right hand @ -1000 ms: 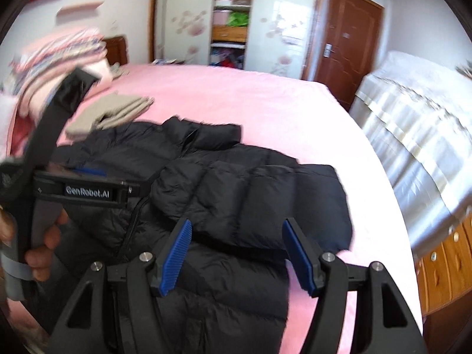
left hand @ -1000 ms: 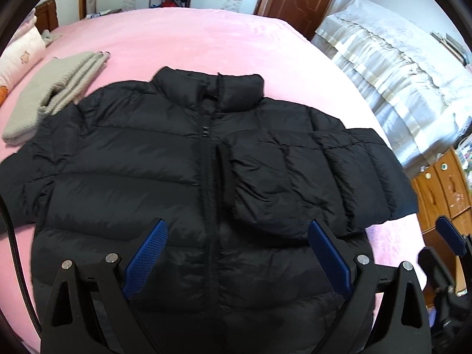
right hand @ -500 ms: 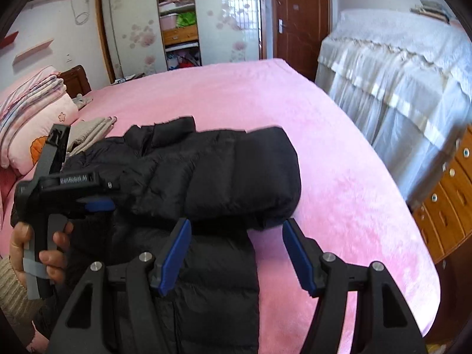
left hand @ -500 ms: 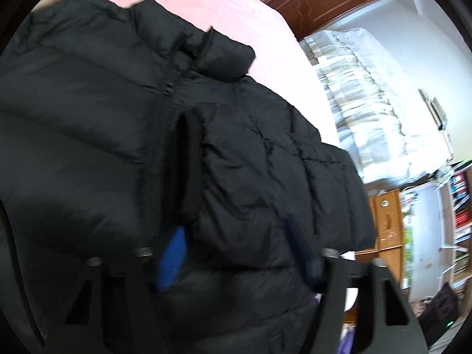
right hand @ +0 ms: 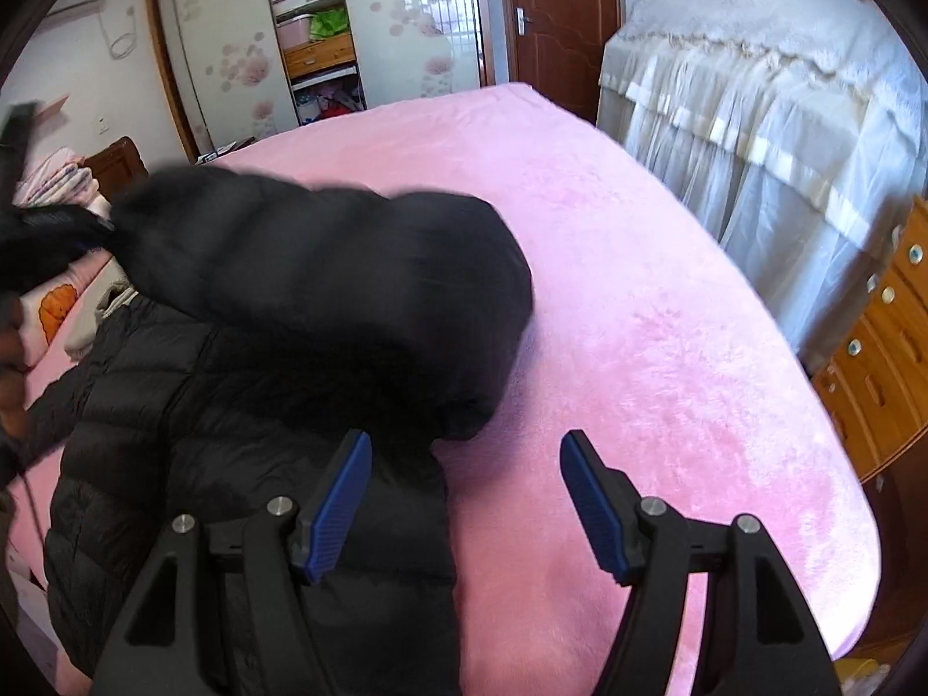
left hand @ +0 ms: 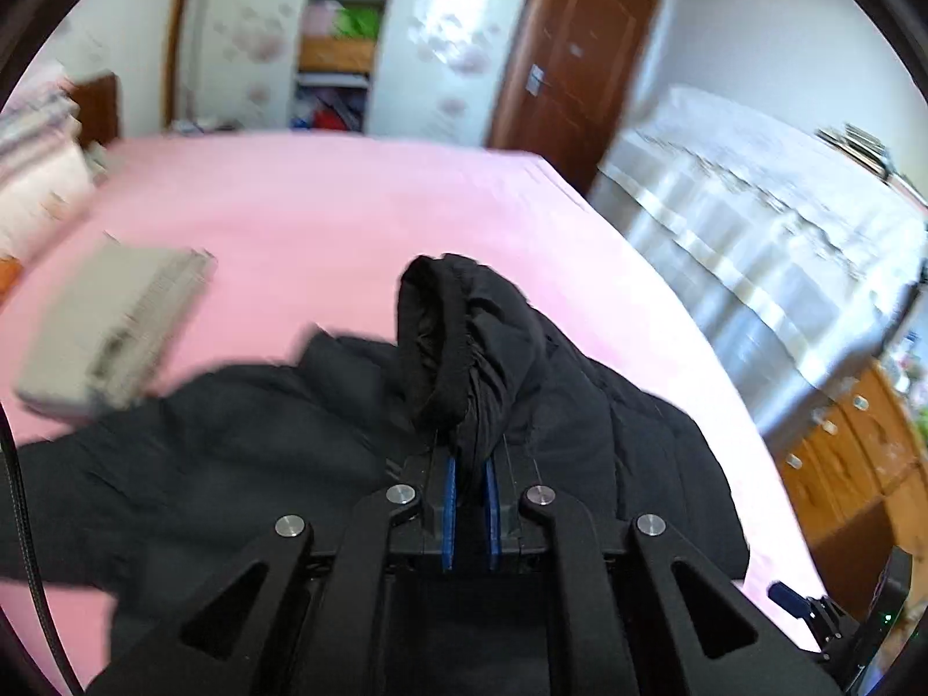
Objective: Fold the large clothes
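One black jacket [left hand: 243, 464], one folded grey garment [left hand: 110, 325], two claws

- A wide bed [right hand: 638, 301] under a pink plush cover carries everything.
- A black puffer jacket [right hand: 174, 435] lies spread on its near side.
- A folded beige garment [left hand: 110, 330] rests flat just beyond the jacket.
- Pillows and folded bedding [left hand: 35, 174] are stacked at the headboard end.
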`<state>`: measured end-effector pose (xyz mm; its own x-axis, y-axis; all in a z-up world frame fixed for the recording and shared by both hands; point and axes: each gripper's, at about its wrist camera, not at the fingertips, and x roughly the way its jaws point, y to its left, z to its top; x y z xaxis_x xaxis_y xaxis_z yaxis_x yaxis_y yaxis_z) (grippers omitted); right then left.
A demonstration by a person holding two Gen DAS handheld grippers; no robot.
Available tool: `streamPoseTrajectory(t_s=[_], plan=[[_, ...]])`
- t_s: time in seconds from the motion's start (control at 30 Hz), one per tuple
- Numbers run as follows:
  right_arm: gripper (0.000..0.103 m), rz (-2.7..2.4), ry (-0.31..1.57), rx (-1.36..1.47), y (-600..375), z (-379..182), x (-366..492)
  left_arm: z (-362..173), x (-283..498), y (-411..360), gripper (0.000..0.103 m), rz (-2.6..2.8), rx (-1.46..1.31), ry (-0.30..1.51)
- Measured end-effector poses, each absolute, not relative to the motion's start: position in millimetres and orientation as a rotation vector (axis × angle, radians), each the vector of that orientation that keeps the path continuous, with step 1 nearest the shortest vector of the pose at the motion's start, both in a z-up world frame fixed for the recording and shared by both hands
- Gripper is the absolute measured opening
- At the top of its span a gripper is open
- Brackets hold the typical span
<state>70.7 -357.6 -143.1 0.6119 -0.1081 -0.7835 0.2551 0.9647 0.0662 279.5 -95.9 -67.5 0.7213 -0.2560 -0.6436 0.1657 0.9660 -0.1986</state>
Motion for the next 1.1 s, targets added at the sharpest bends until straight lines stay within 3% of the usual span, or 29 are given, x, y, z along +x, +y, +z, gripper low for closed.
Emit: streamPoseTrajectory(t_s=[0.13, 0.53, 0.8, 1.0, 1.1], plan=[[0.068, -0.197, 0.919, 0.187, -360, -161, 98, -69, 285, -63, 0.006, -0.143, -0.169, 0.729], [0.068, -0.093, 1.03, 0.223, -358, -204, 163, -147, 283, -2, 0.006, 0.043, -0.222, 0.869], [0.068, -0.117, 1.043, 0.113, -352, -209, 168, -216, 280, 10, 0.009, 0.12, -0.213, 1.012], [0.068, 0.003, 0.992, 0.202, -359, -189, 156, -225, 286, 2, 0.009, 0.115, -0.187, 1.023], [0.077, -0.006, 0.973, 0.27, -377, -177, 161, -223, 292, 6, 0.01, 0.095, -0.204, 1.013]])
